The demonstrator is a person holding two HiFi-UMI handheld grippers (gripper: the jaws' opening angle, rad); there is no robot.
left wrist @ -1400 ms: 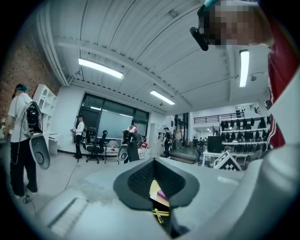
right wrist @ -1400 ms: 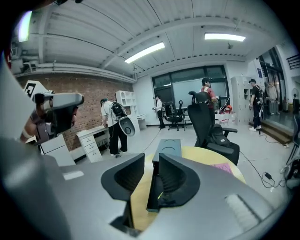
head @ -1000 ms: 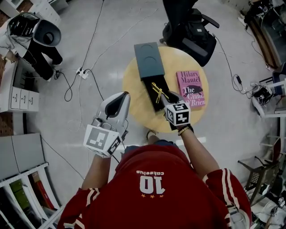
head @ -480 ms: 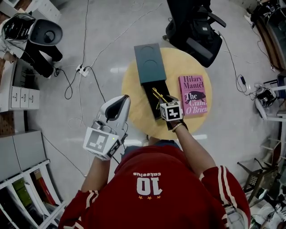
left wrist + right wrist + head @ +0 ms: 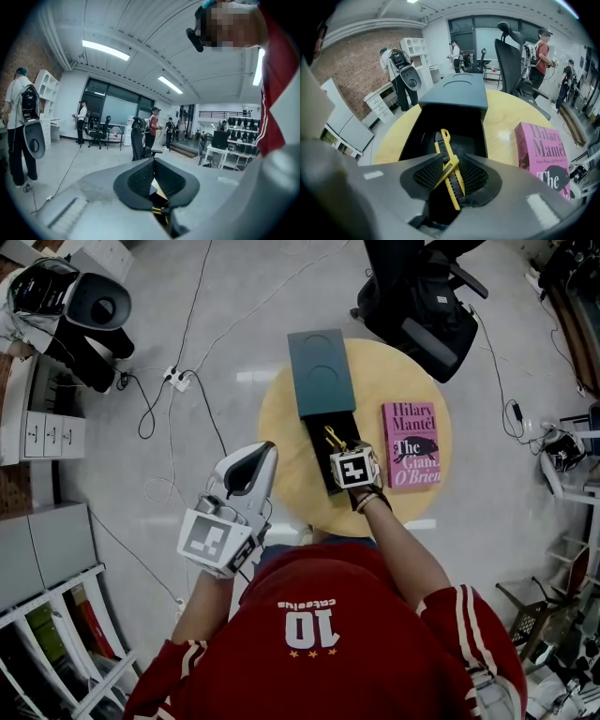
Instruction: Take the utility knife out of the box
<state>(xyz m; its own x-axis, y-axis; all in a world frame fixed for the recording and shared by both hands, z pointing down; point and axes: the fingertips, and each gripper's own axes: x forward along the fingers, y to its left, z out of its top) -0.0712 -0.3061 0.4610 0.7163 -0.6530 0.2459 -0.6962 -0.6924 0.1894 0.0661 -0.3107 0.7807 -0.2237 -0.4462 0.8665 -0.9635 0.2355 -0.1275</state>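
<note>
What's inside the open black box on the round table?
A yellow knife lies in the box, between the open fingers of the right gripper. The gripper covers the near end of the box's floor, so anything there is hidden.

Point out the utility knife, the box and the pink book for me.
utility knife (image 5: 449, 167), right gripper view, on its yellow body at mid-length.
box (image 5: 322, 371), head view, on the dark top of its sleeve.
pink book (image 5: 412, 448), head view, on the middle of its cover.
</note>
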